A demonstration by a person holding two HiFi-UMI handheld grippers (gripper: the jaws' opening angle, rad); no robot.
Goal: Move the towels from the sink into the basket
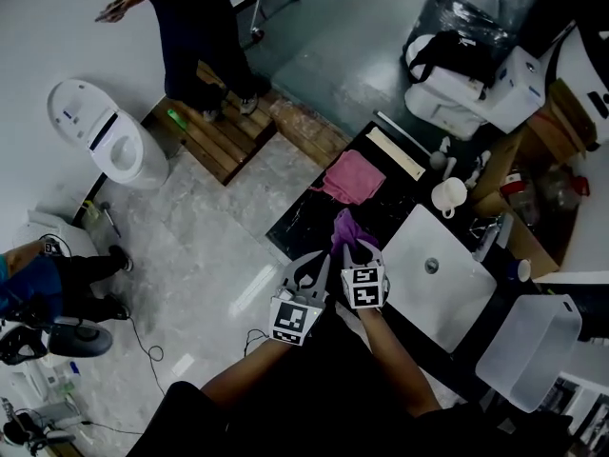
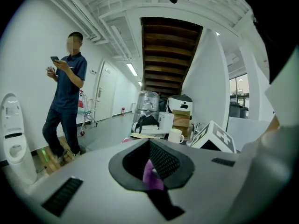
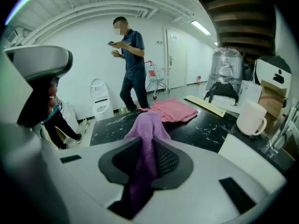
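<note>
Purple towel (image 1: pixel 344 228) clamped in both left gripper (image 1: pixel 317 268) and right gripper (image 1: pixel 359 253), pink towel (image 1: pixel 354 174) and white mug (image 1: pixel 449 195) on black counter (image 1: pixel 303 225) beyond.

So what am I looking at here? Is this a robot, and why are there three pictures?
It's not a robot. A person wears a camera on the head and holds a two-jaw gripper in each hand. The picture from above is the head view. The other two come from cameras riding on each gripper, looking along its jaws. The left gripper and the right gripper both pinch the same purple towel, next to the white sink. A pink towel lies on the black counter, and a white mug stands near the sink. The clear basket, where the towels should go, sits to the right. The patterned cubes are parts of the grippers.
</note>
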